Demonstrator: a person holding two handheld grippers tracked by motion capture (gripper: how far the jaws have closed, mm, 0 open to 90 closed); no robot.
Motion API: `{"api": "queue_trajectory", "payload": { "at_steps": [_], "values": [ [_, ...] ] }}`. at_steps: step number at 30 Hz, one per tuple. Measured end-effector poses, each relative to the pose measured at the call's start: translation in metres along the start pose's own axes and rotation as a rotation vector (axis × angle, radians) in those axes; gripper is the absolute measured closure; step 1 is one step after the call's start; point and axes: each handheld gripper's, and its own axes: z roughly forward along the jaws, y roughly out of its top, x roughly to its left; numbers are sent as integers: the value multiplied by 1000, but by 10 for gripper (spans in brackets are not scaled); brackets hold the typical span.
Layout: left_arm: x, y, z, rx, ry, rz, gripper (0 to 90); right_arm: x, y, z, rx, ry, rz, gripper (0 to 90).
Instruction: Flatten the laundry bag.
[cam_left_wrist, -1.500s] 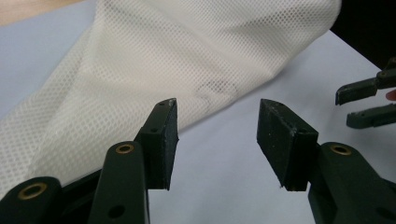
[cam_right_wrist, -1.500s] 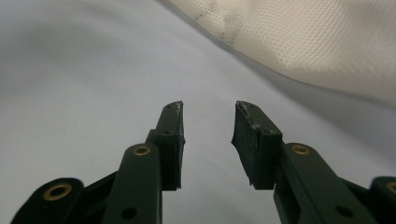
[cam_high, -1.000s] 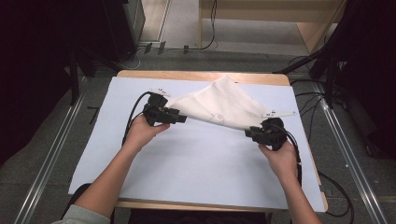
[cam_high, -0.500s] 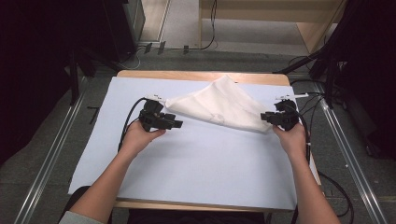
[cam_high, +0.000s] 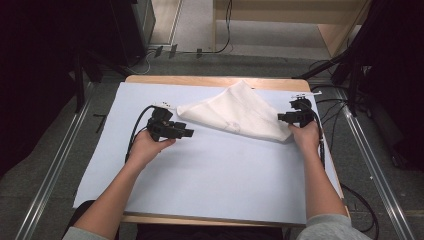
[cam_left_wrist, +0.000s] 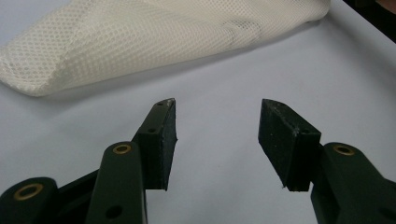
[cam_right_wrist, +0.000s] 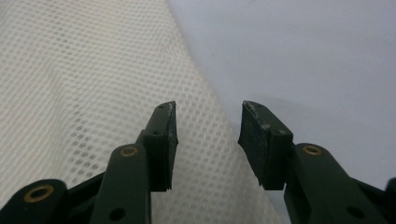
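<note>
Mesh cloth lies folded in a rough triangle on the far half of your tabletop, which is covered with a pale sheet. One corner of the cloth points at the far edge, one at your left hand-held gripper and one at your right hand-held gripper.

Your left hand-held gripper sits just short of the cloth's near-left corner, pointing along the tabletop to the right in the high view. In the left gripper view its jaws stand spread wide over bare sheet, with nothing between them; the cloth lies just beyond the tips, not touching them.

Your right hand-held gripper is at the cloth's right corner, pointing left toward it. Its jaws have just been opening. In the right gripper view they stand apart above the cloth's edge: the left jaw is over mesh, the right jaw over bare sheet, and the pads press on nothing. You hold the cloth with neither hand-held gripper.
</note>
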Motion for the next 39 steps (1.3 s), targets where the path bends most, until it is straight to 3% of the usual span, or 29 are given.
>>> {"api": "queue_trajectory", "payload": {
  "at_steps": [2, 6, 7, 10, 11, 12, 13, 19, 24, 26, 29, 30, 33, 34, 36, 37, 39],
  "values": [
    [1, 0, 0, 0, 1, -2, 476, -2, 4, 7, 26, -12, 9, 519],
    [4, -1, -1, -1, 0, -9, 476, -1, 6, 15, 38, -17, 4, 542],
    [4, -1, -1, -2, 0, -11, 475, 2, 5, 16, 42, -47, -19, 592],
    [5, -1, 0, 0, 3, -15, 475, 6, 4, 15, 43, -70, -26, 647],
    [5, -2, 0, 4, 6, -16, 475, 8, 4, 14, 56, -65, -14, 763],
    [5, -2, 0, 4, 6, -16, 475, 8, 4, 14, 56, -65, -14, 763],
    [5, -2, 1, 5, 5, -17, 475, 11, 4, 13, 68, -52, -23, 867],
    [6, -2, 1, 14, 8, -20, 475, 14, 7, 10, 98, -20, -18, 900],
    [8, -2, 1, 15, 7, -27, 475, 21, 12, -8, 38, 16, -39, 900],
    [8, -2, 0, 17, 8, -30, 475, 28, 16, -25, -21, 53, -58, 900],
    [8, -2, 0, 15, 8, -34, 475, 34, 18, -38, -53, 82, -74, 900],
    [7, -2, -1, 12, 5, -38, 475, 43, 19, -51, -87, 117, -95, 900],
    [7, -2, -2, 15, 7, -35, 475, 50, 19, -60, -105, 145, -116, 900],
    [7, -2, -2, 14, 7, -35, 475, 61, 17, -69, -124, 168, -148, 900],
    [7, -2, -3, 8, 7, -36, 475, 66, 15, -74, -133, 181, -165, 900],
    [7, -2, -5, 6, 8, -36, 475, 79, 11, -83, -153, 214, -195, 900],
    [7, -2, -6, 5, 8, -37, 475, 84, 9, -86, -161, 229, -204, 900]
  ]
}}
